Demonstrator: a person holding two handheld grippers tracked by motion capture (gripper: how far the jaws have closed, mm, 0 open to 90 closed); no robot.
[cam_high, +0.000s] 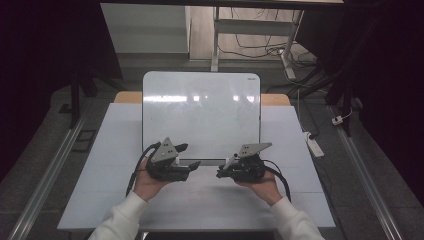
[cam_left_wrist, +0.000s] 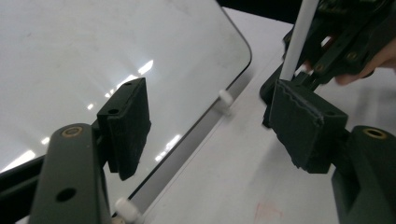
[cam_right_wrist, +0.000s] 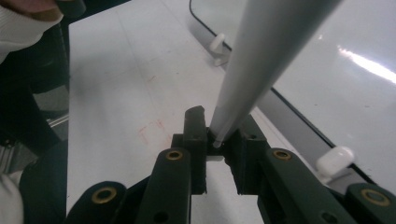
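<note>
Two grippers at the whiteboard's (cam_high: 200, 115) near edge: right gripper (cam_right_wrist: 217, 140) clenched on a white marker (cam_right_wrist: 261, 60) just beside that edge, left gripper (cam_left_wrist: 210, 126) released and empty over it—thin grip near the marker's end, so it may pivot or slip.

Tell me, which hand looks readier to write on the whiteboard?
Probably the right: the right gripper has its fingers closed on a white pen at the whiteboard edge, while the left gripper is open, holding nothing.
</note>
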